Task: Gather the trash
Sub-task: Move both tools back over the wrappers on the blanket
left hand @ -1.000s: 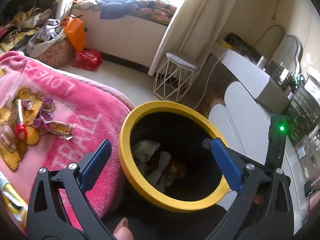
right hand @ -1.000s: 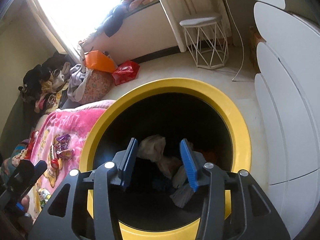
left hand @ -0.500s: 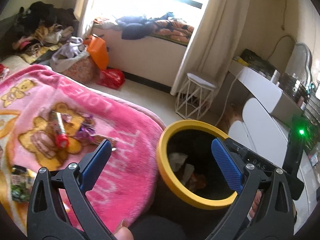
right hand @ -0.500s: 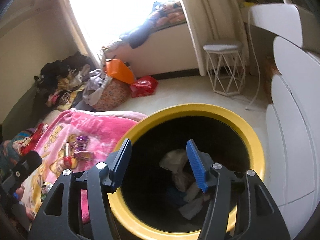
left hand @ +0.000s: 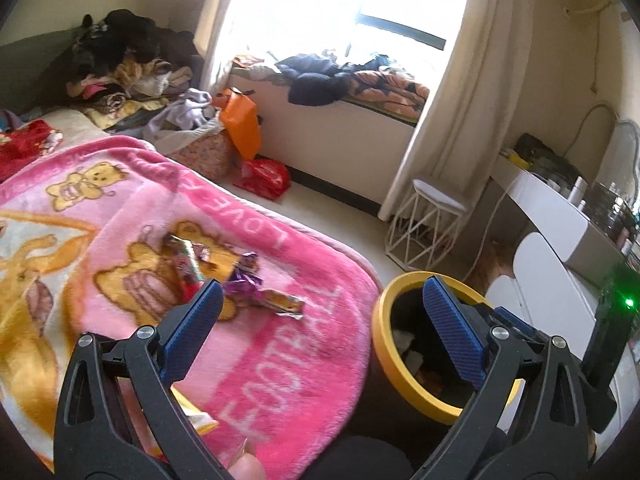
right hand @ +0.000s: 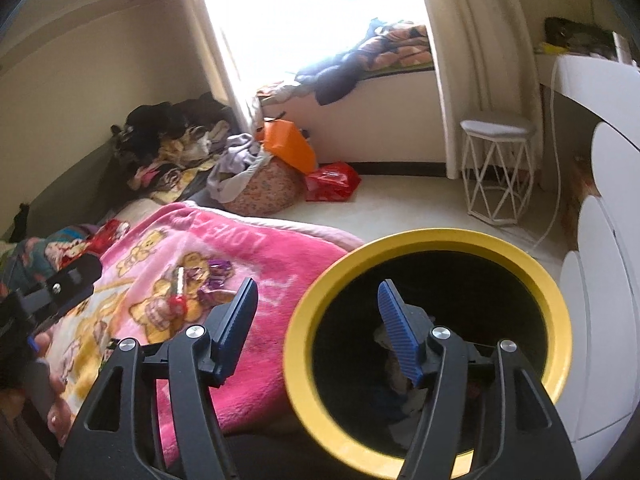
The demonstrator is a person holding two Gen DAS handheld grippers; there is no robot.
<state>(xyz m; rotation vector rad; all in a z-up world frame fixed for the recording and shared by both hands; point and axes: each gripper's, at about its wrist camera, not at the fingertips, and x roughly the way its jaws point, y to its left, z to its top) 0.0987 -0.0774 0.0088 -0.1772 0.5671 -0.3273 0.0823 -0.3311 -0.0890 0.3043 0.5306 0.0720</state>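
A black bin with a yellow rim (left hand: 384, 360) (right hand: 560, 320) stands beside the bed and holds crumpled paper and wrappers. Several wrappers lie on the pink blanket (left hand: 280, 360) (right hand: 280, 256): a red-capped tube (left hand: 186, 264) (right hand: 178, 288), a purple wrapper (left hand: 244, 280) (right hand: 220, 270) and an orange-brown wrapper (left hand: 282, 302). My left gripper (left hand: 320, 320) is open and empty, above the blanket's edge and the bin. My right gripper (right hand: 318, 320) is open and empty, over the bin's left rim.
A white wire stool (left hand: 424, 228) (right hand: 496, 172) stands by the curtain. A red bag (left hand: 262, 176) (right hand: 332, 182), an orange bag (left hand: 240, 124) and a laundry basket (right hand: 260, 192) sit on the floor. White drawers (right hand: 600, 320) flank the bin on the right.
Both grippers have drawn back and swung left from over the bin. The blanket and its wrappers have come into view. Both stay open and empty.
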